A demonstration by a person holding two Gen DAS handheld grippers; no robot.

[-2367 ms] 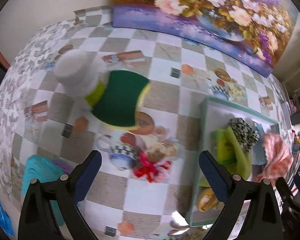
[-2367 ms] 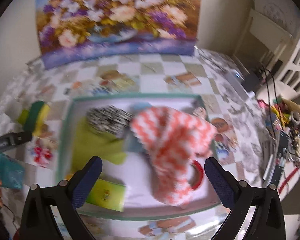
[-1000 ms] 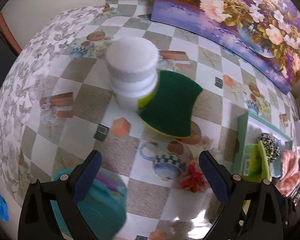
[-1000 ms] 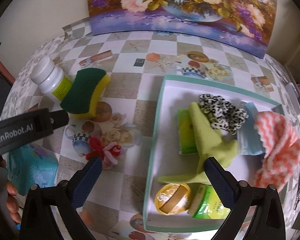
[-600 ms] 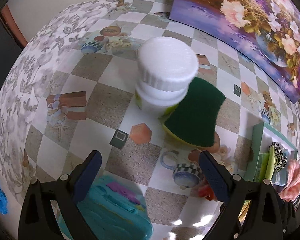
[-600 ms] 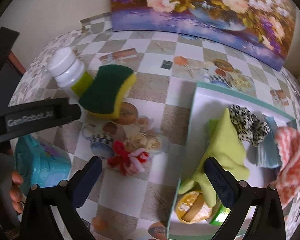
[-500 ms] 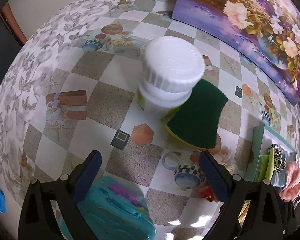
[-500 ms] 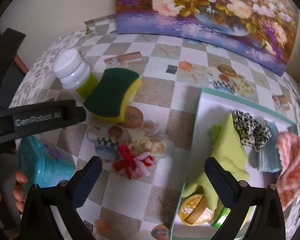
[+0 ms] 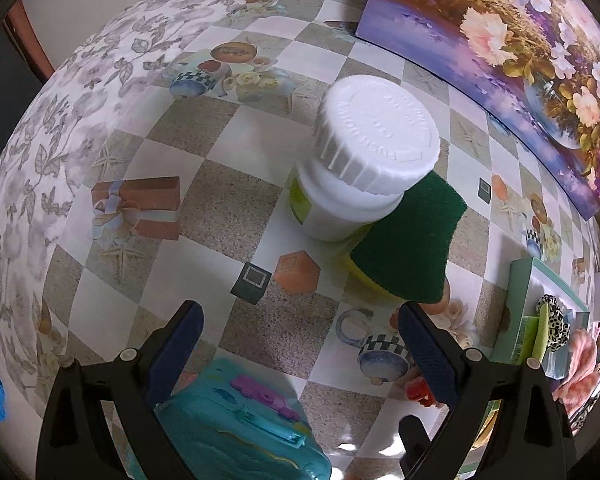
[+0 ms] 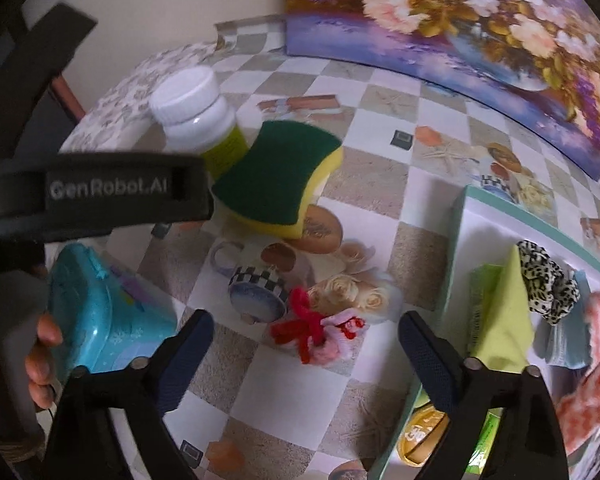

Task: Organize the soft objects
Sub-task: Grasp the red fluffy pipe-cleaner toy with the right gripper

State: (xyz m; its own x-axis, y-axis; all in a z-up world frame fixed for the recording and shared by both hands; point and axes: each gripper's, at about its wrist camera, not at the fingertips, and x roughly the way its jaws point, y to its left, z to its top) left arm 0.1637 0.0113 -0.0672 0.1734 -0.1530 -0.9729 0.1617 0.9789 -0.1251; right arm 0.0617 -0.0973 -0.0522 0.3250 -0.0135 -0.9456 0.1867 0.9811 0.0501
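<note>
A red and pink fuzzy bow [image 10: 320, 334] lies on the checkered tablecloth, below and between the fingers of my right gripper [image 10: 306, 346]. Its jaws are closing and the pads stay clear of the bow. A green and yellow sponge [image 10: 276, 178] leans against a white bottle [image 10: 194, 108] further back. My left gripper [image 9: 302, 344] is open above a teal plastic case [image 9: 236, 436], with the sponge [image 9: 410, 248] and the bottle [image 9: 364, 160] ahead of it. The teal-rimmed tray [image 10: 458, 236] on the right holds a yellow-green cloth [image 10: 508, 312], a leopard scrunchie [image 10: 548, 284] and an orange-white cloth [image 10: 596, 360].
In the right wrist view, the left gripper's black body [image 10: 112, 196] crosses the left side, with a hand [image 10: 40, 360] on its handle beside the teal case [image 10: 100, 312]. A flower painting [image 10: 460, 12] leans on the wall. Jars [image 10: 424, 436] sit in the tray's near corner.
My right gripper has moved left from over the tray to above the red and pink bow, and its jaws have narrowed slightly. The left gripper has drawn closer to the bottle and the teal case.
</note>
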